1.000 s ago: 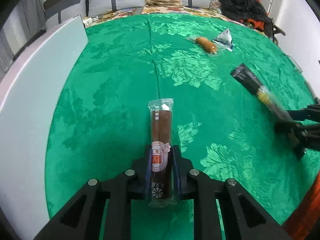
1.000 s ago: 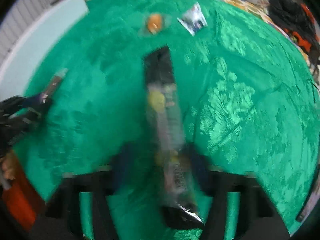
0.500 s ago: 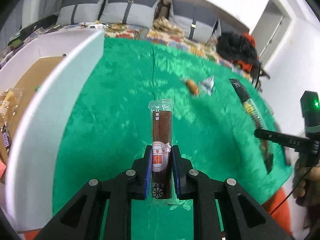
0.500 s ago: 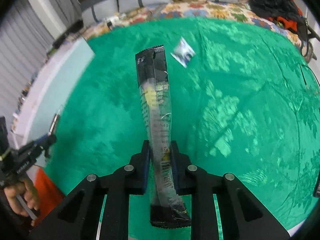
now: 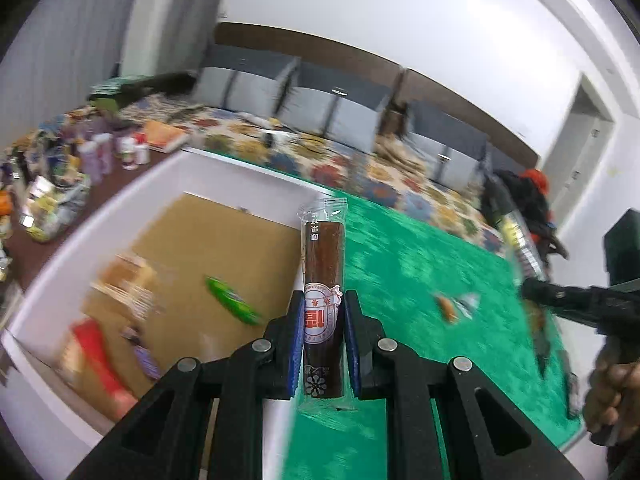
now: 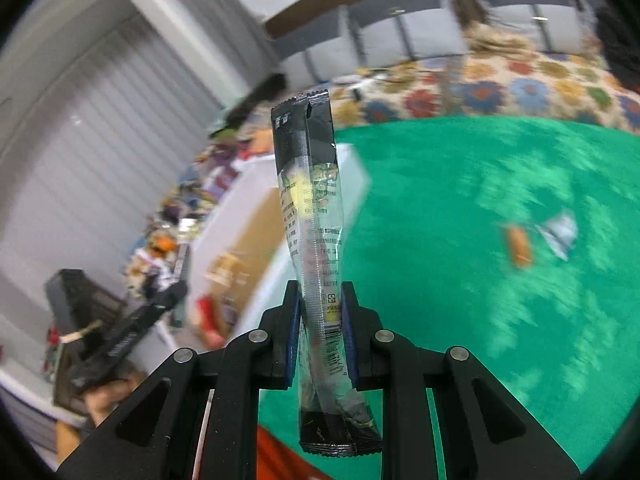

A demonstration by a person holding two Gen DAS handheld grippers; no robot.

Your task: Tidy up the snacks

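Both snacks have left the green worktop point(image 5: 400, 264): left tongs point(image 5: 322, 344) pinch the brown stick point(image 5: 323, 268), right tongs point(image 6: 320, 340) pinch the black packet point(image 6: 316, 216), now swinging toward the white box point(image 5: 100, 224).

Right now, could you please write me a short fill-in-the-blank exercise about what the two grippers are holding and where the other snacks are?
1. The left gripper is shut on a ____ snack stick in clear wrap.
2. The right gripper holds a long packet whose top end is ____ in colour.
3. The cloth covering the table is ____.
4. The white box beside the cloth has a ____ pod-shaped snack lying in it.

Missing words: brown; black; green; green
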